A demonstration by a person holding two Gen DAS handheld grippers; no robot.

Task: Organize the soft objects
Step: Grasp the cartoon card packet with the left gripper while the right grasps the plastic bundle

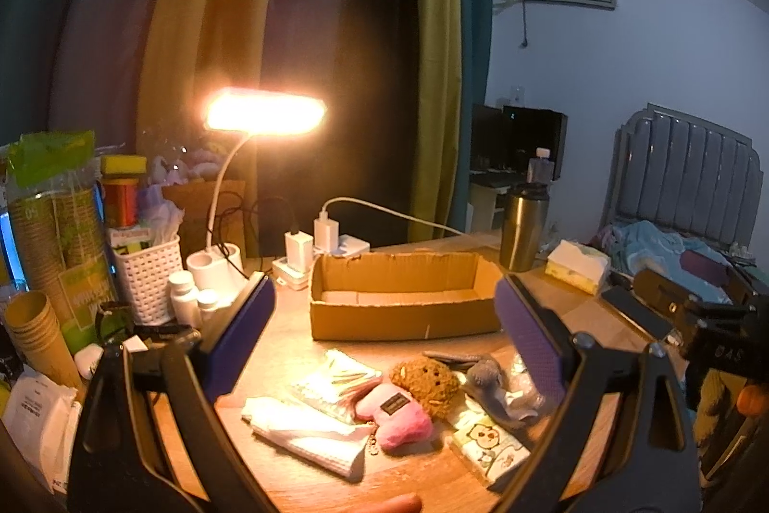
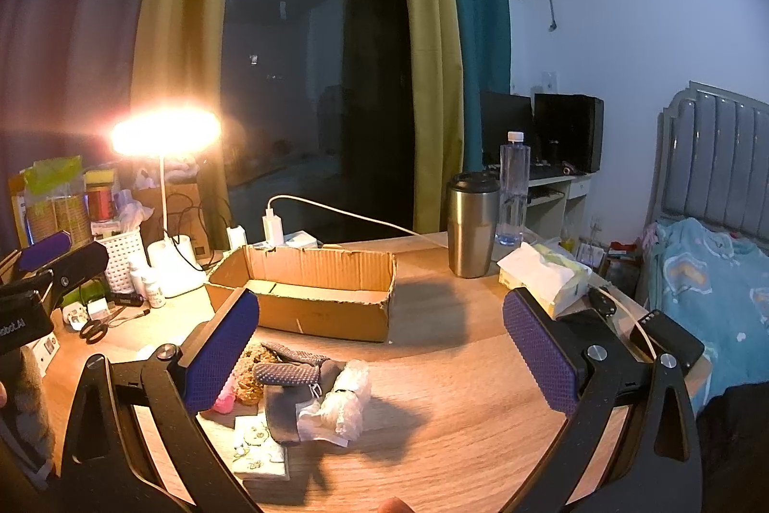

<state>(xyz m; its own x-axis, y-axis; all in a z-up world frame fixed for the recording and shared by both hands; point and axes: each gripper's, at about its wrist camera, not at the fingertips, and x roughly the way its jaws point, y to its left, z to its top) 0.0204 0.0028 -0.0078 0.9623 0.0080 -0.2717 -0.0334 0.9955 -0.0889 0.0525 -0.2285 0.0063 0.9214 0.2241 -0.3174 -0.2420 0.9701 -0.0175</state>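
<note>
An open, empty cardboard box (image 1: 403,296) (image 2: 307,296) stands mid-desk. In front of it lies a heap of soft items: a pink plush (image 1: 399,414), a brown knitted toy (image 1: 425,381) (image 2: 250,373), a grey fabric piece (image 1: 490,383) (image 2: 288,373), a folded white cloth (image 1: 307,431), a tissue pack with a cartoon print (image 1: 492,448) (image 2: 257,448) and a crumpled clear bag (image 2: 348,393). My left gripper (image 1: 384,340) hovers open above the heap. My right gripper (image 2: 379,344) is open too, above and right of the heap. Neither holds anything.
A lit desk lamp (image 1: 264,116) (image 2: 166,135), chargers, a white basket (image 1: 149,272), bottles and paper cups (image 1: 38,335) crowd the left. A steel tumbler (image 2: 471,224), water bottle (image 2: 513,188) and tissue box (image 2: 545,272) stand at the right. A bed (image 2: 711,272) lies beyond the desk's edge.
</note>
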